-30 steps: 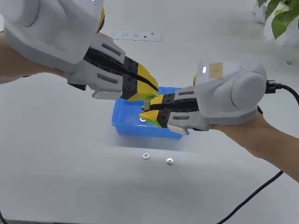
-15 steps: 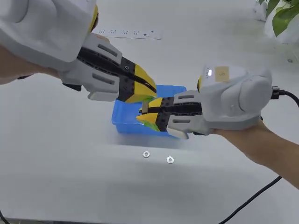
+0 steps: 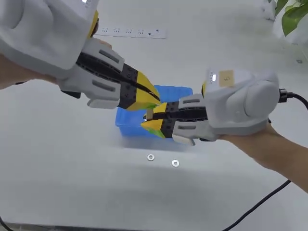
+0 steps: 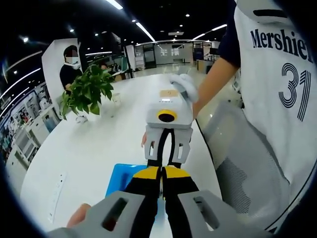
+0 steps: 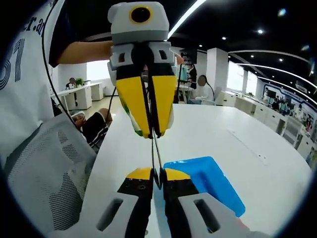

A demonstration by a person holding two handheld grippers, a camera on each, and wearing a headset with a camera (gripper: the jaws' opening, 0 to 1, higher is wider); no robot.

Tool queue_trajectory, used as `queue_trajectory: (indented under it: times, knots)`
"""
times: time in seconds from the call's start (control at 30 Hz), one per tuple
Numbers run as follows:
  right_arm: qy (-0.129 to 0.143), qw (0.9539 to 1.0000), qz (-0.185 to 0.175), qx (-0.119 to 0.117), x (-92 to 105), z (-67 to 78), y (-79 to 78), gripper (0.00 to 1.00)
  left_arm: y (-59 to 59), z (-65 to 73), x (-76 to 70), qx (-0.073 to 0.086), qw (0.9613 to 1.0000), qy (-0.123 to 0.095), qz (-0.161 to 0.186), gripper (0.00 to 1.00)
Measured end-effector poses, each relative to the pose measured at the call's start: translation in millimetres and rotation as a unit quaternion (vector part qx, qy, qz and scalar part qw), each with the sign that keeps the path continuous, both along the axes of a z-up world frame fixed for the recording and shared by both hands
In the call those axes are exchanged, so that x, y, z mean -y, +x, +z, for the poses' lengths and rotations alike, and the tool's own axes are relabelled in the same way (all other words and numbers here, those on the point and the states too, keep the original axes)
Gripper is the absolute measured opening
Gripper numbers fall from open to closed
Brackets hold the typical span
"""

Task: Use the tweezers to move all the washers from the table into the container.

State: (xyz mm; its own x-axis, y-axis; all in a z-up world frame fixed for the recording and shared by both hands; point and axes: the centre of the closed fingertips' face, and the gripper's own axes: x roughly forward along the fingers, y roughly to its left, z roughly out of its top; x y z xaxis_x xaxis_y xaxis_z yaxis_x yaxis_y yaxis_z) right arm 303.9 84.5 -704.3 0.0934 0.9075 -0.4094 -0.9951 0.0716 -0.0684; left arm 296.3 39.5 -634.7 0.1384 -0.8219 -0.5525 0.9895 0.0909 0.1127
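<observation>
My left claw (image 3: 153,97) and right claw (image 3: 147,120) stay clamped on the tweezers (image 5: 155,148), barely shifted above the container (image 3: 126,126); two washers (image 3: 151,157) still await pickup.

Layout: container (image 3: 126,126) mid-table (image 3: 72,183), both grippers over it.
Left gripper (image 3: 155,96) comes in from the left, right gripper (image 3: 147,120) from the right. Their tips meet above the container, with the tweezers (image 5: 155,148) running between the two sets of jaws. Two washers (image 3: 151,157) (image 3: 175,163) lie on the table just near of the container, side by side and apart. Power strip (image 3: 129,32) sits far behind the container, plant (image 3: 293,17) far right, cable (image 3: 260,202) near right.
</observation>
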Motion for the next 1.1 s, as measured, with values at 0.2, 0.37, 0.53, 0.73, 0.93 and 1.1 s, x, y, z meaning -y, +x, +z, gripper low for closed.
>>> queue_trajectory:
  times: [0.2,0.37,0.53,0.73,0.93,1.1]
  knots:
    - [-0.012,0.9999,0.002,0.0,-1.6,-9.7,-6.5,0.1,-0.9,-8.1,-3.9,-0.005,1.0,0.001,0.008,0.05]
    - [-0.041,0.9987,0.01,0.03,0.8,-19.2,-10.9,0.11,-9.2,-15.7,-4.8,-0.009,0.9999,-0.004,0.012,0.05]
    - [-0.056,0.9976,0.018,0.037,2.2,-26.5,-15.1,0.11,-14.3,-22.4,-2.5,-0.018,0.9998,-0.006,0.011,0.05]
    - [-0.061,0.9975,0.021,0.029,4.7,-34.3,-18.5,0.11,-18.0,-27.7,-2.2,-0.023,0.9996,-0.006,0.013,0.05]
    - [-0.074,0.9964,0.032,0.025,4.5,-46.6,-26.4,0.11,-26.7,-41.4,-3.1,-0.032,0.9994,0.001,0.014,0.05]
    - [-0.089,0.9946,0.046,0.025,3.8,-57.4,-33.1,0.11,-30.8,-51.4,-5.6,-0.045,0.9988,0.003,0.022,0.05]
